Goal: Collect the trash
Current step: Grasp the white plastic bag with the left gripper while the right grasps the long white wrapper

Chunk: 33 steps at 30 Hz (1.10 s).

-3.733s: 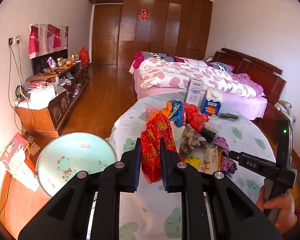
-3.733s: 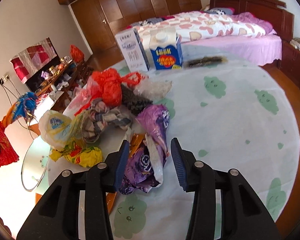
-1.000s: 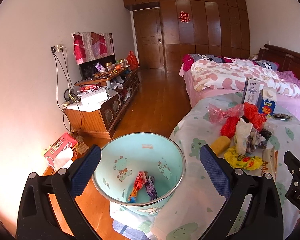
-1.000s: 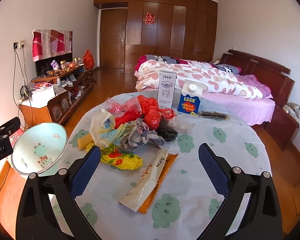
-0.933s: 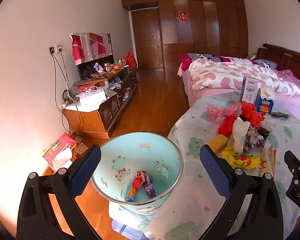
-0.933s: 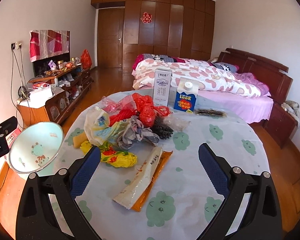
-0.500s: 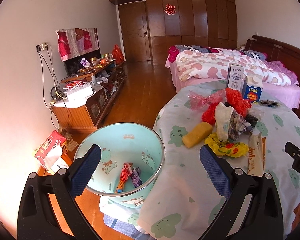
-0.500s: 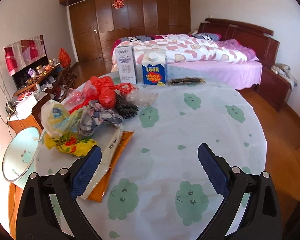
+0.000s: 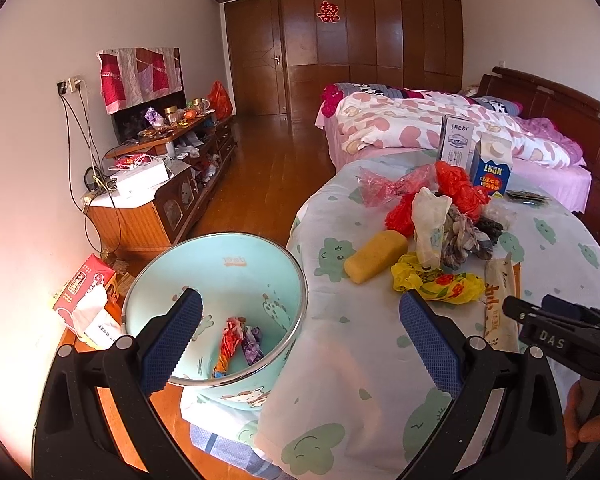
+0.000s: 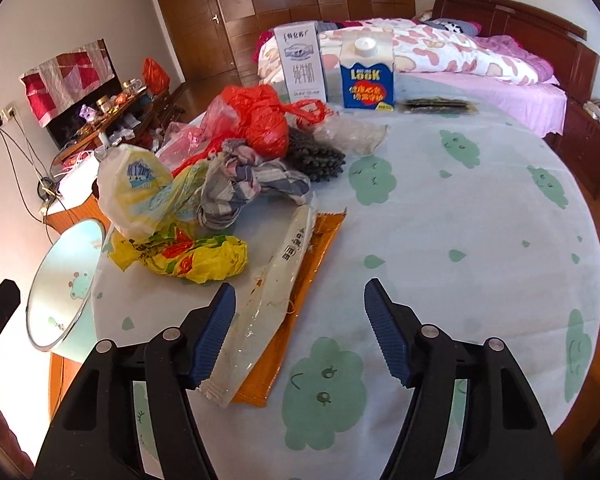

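My left gripper (image 9: pixel 300 340) is wide open with nothing between its fingers, hanging over the rim of the mint bin (image 9: pixel 220 248) beside the round table. A red wrapper and a purple one (image 9: pixel 236 340) lie in the bin. My right gripper (image 10: pixel 300 334) points down at the table and its jaws are closing. The near ends of a long white wrapper (image 10: pixel 276 280) and an orange wrapper (image 10: pixel 316 248) lie between them, untouched by the pads. Behind them are a yellow bag (image 10: pixel 196 256), a pale plastic bag (image 10: pixel 140 184), a striped cloth (image 10: pixel 244 184) and a red bag (image 10: pixel 260 120).
Two milk cartons (image 10: pixel 302 62) (image 10: pixel 366 76) stand at the table's far side, with a dark packet (image 10: pixel 436 106) beside them. A yellow sponge (image 9: pixel 376 254) lies near the table's left edge. A bed (image 9: pixel 440 128), a low cabinet (image 9: pixel 148 200) and a tissue box (image 9: pixel 88 292) surround the table.
The red and purple wrappers that the grippers held earlier now lie in the bin. Over the last second the right gripper tipped down toward the table and narrowed its jaws around the two long wrappers.
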Motion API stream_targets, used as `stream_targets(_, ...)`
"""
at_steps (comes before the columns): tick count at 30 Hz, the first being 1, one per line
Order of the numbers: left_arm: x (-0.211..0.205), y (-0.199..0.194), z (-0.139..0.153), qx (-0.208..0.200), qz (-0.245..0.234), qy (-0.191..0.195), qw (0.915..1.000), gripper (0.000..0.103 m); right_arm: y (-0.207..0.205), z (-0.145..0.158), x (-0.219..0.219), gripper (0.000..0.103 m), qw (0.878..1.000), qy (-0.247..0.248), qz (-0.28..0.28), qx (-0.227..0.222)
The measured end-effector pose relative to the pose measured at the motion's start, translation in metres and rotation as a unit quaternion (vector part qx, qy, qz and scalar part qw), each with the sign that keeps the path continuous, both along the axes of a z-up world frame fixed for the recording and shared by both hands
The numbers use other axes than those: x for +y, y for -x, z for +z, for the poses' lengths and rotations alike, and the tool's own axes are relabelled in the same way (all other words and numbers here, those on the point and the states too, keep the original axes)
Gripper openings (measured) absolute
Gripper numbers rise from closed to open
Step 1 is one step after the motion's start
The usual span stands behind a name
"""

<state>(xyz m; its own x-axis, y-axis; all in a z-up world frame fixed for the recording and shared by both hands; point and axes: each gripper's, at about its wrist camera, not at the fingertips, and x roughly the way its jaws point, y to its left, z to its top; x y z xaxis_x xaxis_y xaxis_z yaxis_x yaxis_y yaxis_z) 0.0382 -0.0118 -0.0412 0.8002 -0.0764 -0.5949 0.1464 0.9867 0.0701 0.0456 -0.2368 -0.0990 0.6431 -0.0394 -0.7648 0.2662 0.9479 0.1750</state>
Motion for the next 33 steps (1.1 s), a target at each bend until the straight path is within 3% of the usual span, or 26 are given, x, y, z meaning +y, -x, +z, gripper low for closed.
stream_targets(5,-0.001,-0.004,-0.005,0.0,-0.007,0.001,1.0,0.096,-0.01,-0.016,0.005,0.051,1.0,-0.009,0.012,0.02)
stream_targets(6,-0.001,-0.005,-0.007,0.004,-0.009,0.004,0.9999,0.096,-0.011,-0.017,0.007,0.037,1.0,-0.008,0.023,0.018)
stream_targets(10,-0.001,-0.011,-0.015,0.019,-0.015,0.019,0.9995,0.096,-0.01,-0.018,0.005,0.027,0.999,-0.017,0.039,0.008)
stream_targets(14,-0.005,-0.015,-0.021,0.026,-0.033,0.026,0.9988,0.096,-0.003,-0.007,0.0,0.017,0.999,0.016,0.044,-0.015)
stream_targets(18,-0.019,-0.023,-0.016,0.017,-0.05,0.018,0.9984,0.096,0.004,0.017,-0.017,0.017,0.996,0.065,0.022,-0.063)
stream_targets(21,-0.037,-0.035,-0.011,0.012,-0.068,0.032,0.9971,0.096,0.003,0.025,-0.031,0.017,0.993,0.081,0.007,-0.081)
stream_targets(24,-0.065,-0.049,-0.009,0.0,-0.084,0.015,0.9963,0.095,0.003,0.024,-0.044,0.017,0.994,0.075,-0.004,-0.084)
stream_targets(28,-0.096,-0.07,-0.017,0.006,-0.104,-0.005,0.9945,0.079,0.003,0.018,-0.053,0.017,0.995,0.061,-0.005,-0.08)
stream_targets(32,-0.109,-0.093,-0.032,0.041,-0.103,-0.001,0.9938,0.065,0.002,0.015,-0.055,0.017,0.996,0.051,0.003,-0.078)
stream_targets(33,-0.11,-0.097,-0.034,0.049,-0.105,0.007,0.9932,0.051,0.002,0.014,-0.054,0.017,0.996,0.047,0.004,-0.079)
